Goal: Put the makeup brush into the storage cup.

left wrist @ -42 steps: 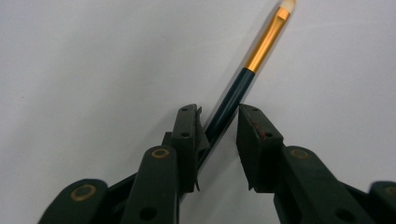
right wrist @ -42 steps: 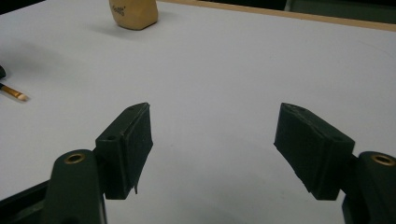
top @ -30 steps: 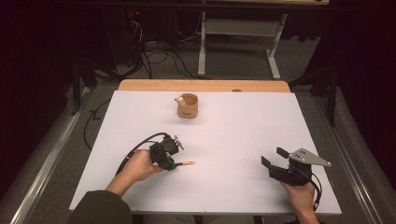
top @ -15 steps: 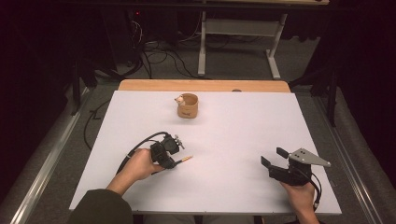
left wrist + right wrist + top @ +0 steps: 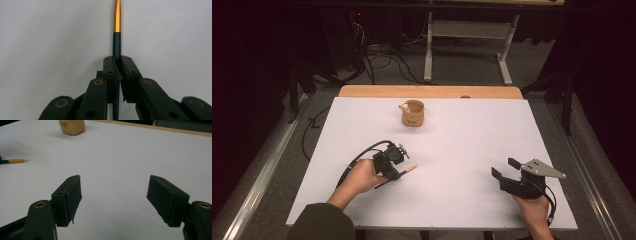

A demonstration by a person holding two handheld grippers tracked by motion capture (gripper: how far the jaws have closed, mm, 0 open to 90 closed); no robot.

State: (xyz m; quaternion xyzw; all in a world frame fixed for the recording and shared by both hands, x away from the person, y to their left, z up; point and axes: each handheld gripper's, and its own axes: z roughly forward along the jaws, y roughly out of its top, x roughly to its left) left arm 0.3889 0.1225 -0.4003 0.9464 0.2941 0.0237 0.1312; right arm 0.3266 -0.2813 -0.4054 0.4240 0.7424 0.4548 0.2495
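A dark pen (image 5: 116, 42) with a gold tip lies on the white table, and my left gripper (image 5: 117, 62) is shut on its barrel. Its jaws have just been closing with the pen between them. From above, the left gripper (image 5: 396, 173) sits at the front left, low on the table, with the pen (image 5: 408, 170) poking out to the right. My right gripper (image 5: 503, 167) rests at the front right, open with nothing between its pads (image 5: 72, 195). The right gripper view shows the pen's tip (image 5: 16, 160) far off to its left.
A tan cup (image 5: 413, 115) with a small figure on its rim stands at the back middle, also in the right gripper view as the cup (image 5: 72, 126). A wooden strip (image 5: 427, 91) borders the table's far edge. Cables and a metal stand lie on the floor beyond.
The pen's gold tip has swung slightly away from the front edge, from level to slanted, at the left gripper. Neither hand has shifted.
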